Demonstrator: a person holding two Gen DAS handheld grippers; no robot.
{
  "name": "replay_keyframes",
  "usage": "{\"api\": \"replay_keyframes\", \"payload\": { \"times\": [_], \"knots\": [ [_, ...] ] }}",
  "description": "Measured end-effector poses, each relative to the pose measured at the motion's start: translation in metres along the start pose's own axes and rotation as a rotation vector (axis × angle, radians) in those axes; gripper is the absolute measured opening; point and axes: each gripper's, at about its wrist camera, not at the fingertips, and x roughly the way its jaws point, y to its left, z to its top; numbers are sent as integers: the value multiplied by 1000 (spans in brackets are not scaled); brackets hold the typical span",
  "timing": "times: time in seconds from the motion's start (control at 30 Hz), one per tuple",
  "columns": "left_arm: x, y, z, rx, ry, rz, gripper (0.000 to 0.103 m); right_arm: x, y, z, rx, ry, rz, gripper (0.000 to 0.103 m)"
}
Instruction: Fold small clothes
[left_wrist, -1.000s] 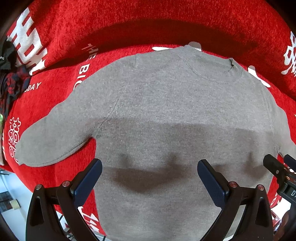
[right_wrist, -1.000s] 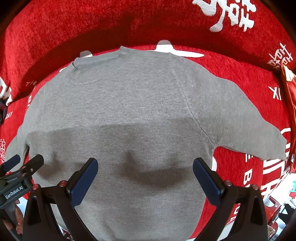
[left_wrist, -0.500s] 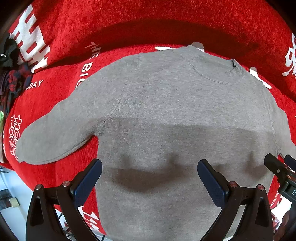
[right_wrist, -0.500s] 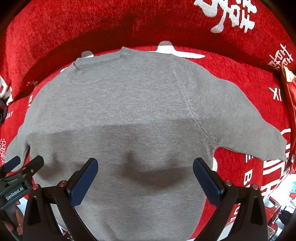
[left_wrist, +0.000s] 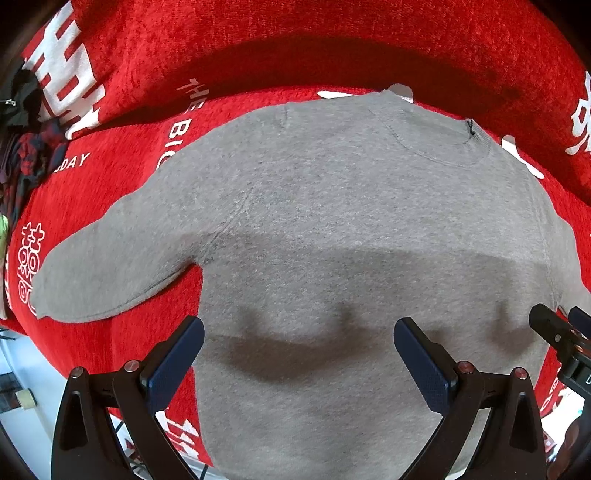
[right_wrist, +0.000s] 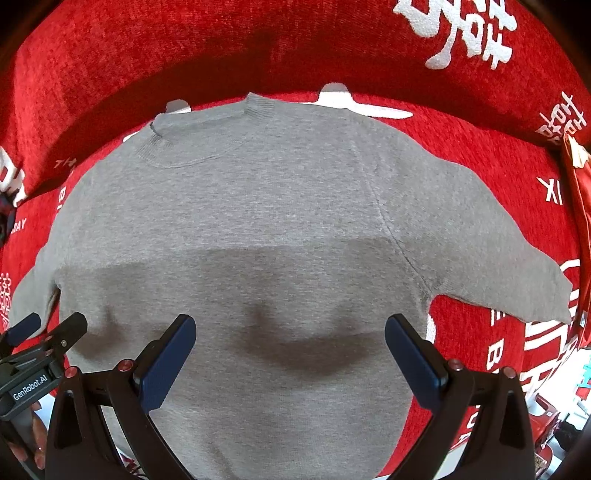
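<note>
Grey sweater (left_wrist: 351, 229) lying flat, filling frame centre, on red blanket (left_wrist: 258, 51), sleeves out for folding. Left gripper (left_wrist: 298, 345) and right gripper (right_wrist: 290, 341) both spread wide, hovering at lower frame, likely lining up grasp.

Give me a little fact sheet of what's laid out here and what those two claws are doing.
garment: grey knitted long-sleeved sweater, spread flat, neckline away from the cameras
sleeves: both stretched out sideways, unfolded
surface: red plush cover with white lettering
left claw: open, above the sweater's lower body, gripping nothing
right claw: open, beside the left one, gripping nothing
folding: not yet begun
</note>
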Motion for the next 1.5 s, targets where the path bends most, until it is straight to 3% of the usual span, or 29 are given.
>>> {"api": "replay_keyframes", "payload": {
  "times": [0.77, 1.2, 1.5],
  "knots": [
    [-3, 6, 2, -22, -34, -31, 103, 1, 5, -4, -3, 5, -8, 102],
    [-2, 20, -4, -52, -36, -29, 103, -13, 17, -1, -17, -22, 31, 102],
    [2, 76, -15, -186, -72, -152, 103, -11, 58, -7, -109, -24, 36, 102]
  ]
}}
